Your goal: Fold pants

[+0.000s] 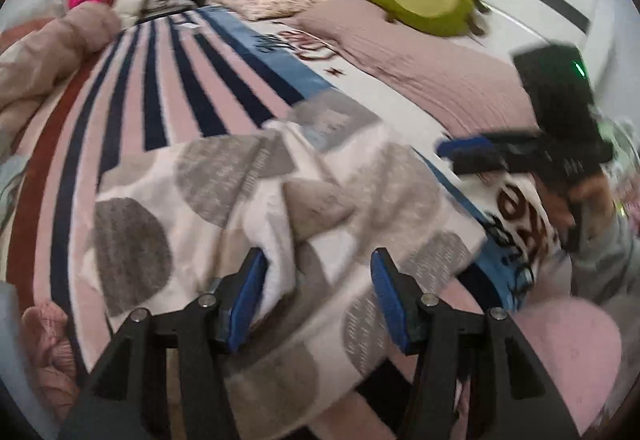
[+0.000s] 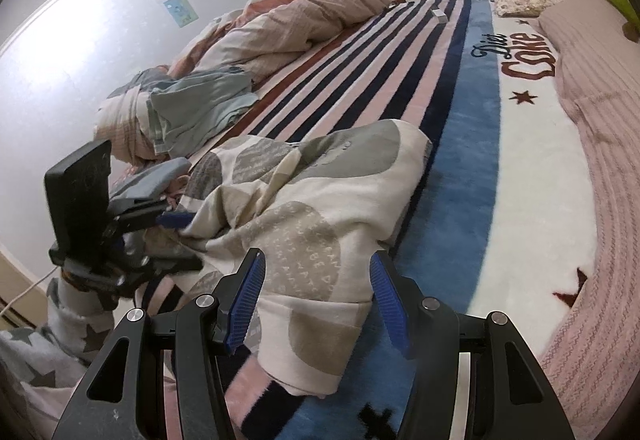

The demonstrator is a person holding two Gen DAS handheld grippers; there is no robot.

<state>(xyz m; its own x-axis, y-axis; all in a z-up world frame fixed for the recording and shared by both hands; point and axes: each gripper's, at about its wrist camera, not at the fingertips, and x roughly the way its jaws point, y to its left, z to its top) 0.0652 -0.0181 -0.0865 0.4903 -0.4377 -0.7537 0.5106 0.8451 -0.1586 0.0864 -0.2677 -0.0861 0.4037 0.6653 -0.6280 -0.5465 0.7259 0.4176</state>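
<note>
Both tongs gape, apart, with the pants between their pads.

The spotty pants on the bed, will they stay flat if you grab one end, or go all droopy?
Probably droopy: the spotty pants already lie in soft, rumpled folds. They look fleecy and thick, so likely light but bulky. They shouldn't slide much on the fuzzy striped blanket.
</note>
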